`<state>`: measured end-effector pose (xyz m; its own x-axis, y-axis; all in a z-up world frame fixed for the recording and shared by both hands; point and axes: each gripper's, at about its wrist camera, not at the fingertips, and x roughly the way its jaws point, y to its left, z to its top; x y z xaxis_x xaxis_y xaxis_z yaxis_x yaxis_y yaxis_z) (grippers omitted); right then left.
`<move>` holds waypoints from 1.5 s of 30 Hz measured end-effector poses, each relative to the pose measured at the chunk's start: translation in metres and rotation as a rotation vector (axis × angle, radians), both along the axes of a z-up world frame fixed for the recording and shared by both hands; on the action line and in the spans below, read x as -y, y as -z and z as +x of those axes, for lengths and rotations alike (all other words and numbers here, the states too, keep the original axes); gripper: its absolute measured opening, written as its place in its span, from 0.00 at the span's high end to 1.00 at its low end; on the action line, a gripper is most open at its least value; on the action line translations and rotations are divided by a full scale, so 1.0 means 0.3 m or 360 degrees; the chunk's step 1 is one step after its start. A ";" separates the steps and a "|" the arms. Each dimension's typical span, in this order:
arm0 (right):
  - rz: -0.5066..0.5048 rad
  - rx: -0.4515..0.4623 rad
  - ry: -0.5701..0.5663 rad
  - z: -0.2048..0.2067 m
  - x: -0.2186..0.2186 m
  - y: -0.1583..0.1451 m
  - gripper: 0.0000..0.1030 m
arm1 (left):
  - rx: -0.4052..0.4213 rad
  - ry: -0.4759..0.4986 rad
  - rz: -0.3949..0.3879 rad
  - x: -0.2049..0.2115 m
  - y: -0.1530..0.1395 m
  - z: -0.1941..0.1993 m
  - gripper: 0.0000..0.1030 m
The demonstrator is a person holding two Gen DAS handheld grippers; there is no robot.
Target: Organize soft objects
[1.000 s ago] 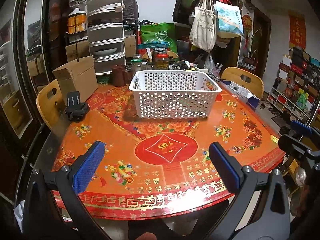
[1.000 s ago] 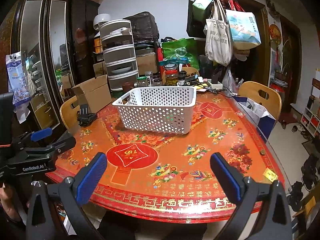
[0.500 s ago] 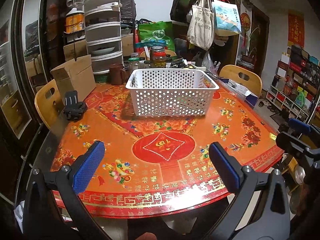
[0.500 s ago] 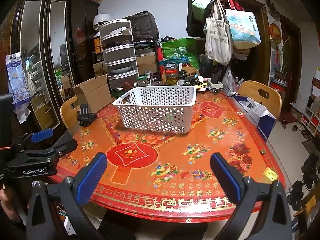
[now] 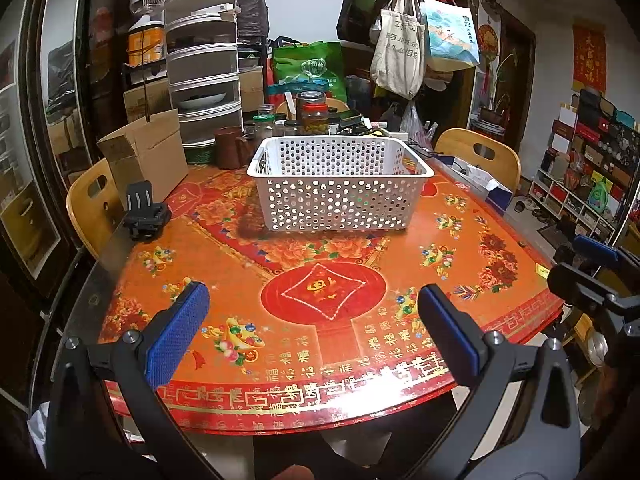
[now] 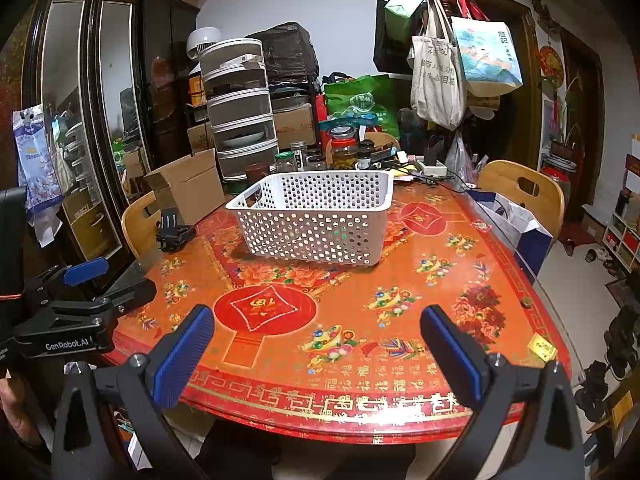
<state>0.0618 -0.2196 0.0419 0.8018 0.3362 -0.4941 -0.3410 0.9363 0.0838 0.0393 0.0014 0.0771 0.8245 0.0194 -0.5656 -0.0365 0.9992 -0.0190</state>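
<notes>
A: Start at the grippers. How do they stand?

B: The left gripper point(image 5: 312, 330) has its blue pads spread wide with nothing between them, held over the near edge of the bench point(image 5: 460, 240). The right gripper point(image 6: 316, 348) is the same: spread, empty, at the near rim.

A: And the soft things to organize?

B: I can't find any. No cloth or plush lies on the bare part of the bench in either view. The only likely target is the white perforated basket point(image 5: 340, 196), straight ahead of both grippers, past the red medallion point(image 5: 324, 288) at the centre.

A: Which way does it run?

B: Its long axis lies crosswise to the left gripper's line of sight; from the right wrist it sits slightly left of centre and turned at an angle. Neither gripper looks clearly nearer.

A: What's inside?

B: Something thin and dark shows at the left inner wall; otherwise it looks empty, though the floor is partly hidden.

A: Other containers?

B: An open cardboard box point(image 5: 148, 160) on the far left, contents hidden, and jars point(image 5: 314, 114) behind the basket.
</notes>
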 end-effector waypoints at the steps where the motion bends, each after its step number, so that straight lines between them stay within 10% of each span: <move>1: 0.0001 -0.0001 -0.0001 -0.001 0.000 0.000 0.00 | 0.0000 -0.0002 0.0002 -0.001 -0.001 0.000 0.00; 45: -0.0001 -0.0001 -0.0002 -0.008 -0.011 0.004 0.00 | -0.0004 0.0009 -0.0005 0.002 0.008 -0.011 0.00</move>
